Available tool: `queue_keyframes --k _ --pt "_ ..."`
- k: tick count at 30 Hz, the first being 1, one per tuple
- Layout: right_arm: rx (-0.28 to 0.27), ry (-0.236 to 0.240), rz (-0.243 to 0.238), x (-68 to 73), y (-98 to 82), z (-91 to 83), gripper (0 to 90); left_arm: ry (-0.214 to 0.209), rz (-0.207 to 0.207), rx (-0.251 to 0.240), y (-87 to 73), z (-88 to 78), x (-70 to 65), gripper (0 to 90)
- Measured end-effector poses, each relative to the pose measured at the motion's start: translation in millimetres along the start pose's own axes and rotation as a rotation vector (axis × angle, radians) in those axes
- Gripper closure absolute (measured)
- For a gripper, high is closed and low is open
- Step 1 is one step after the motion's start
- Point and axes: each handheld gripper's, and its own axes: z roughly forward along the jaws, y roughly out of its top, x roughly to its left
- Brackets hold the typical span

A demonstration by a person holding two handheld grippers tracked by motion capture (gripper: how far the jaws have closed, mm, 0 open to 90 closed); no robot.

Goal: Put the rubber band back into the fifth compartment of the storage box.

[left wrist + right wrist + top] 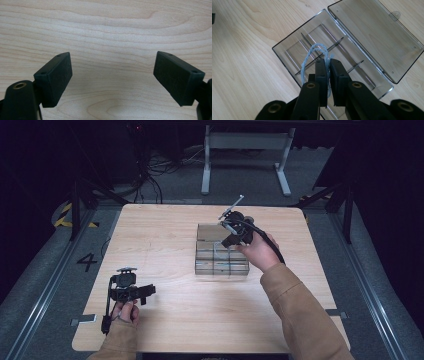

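At about seven o'clock on the table (165,320) the left gripper (112,75) is being held idle with jaws apart, while farther off, near one o'clock, a pale blue twisted cord (312,53) is being carried, clamped in the right gripper (329,72), over the open clear compartment box (287,53), so stowing is judged unfinished.

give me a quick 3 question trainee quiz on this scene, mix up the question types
1. True or false: the right claw is shut on the pale blue twisted cord.
2. The lid of the clear divided box is: A) closed B) open, lying flat beside it C) lifted off and held.
3. What lies between the pads of the left claw?

Key: 1 true. 2 B. 3 nothing; it is open over the bare wooden table.
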Motion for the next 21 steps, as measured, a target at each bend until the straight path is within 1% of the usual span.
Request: queue_keyframes --k 2,6,10,14,18,21 --pt "0.004 0.002 0.003 0.0 0.8 1.4 85.2 0.000 0.000 0.000 0.0 -0.1 0.1 16.1" --pt "0.027 -0.003 0.021 -1.3 3.8 10.9 85.2 -0.003 -0.003 -0.002 0.0 -0.1 0.3 16.1" --pt "0.043 -0.004 0.025 -0.4 4.9 20.3 85.2 -0.003 -0.002 -0.003 -0.1 -0.4 0.2 16.1" --pt "0.067 -0.009 0.042 -1.2 3.4 28.5 85.2 -0.003 -0.004 -0.004 0.0 0.0 0.3 16.1" --pt "0.093 -0.008 0.074 -4.2 -0.1 37.1 85.2 -0.003 -0.005 -0.004 0.0 -0.1 0.3 16.1" --pt "0.105 -0.007 0.079 -4.6 -2.1 41.9 85.1 -0.002 -0.004 -0.005 0.1 -0.3 0.4 16.1"
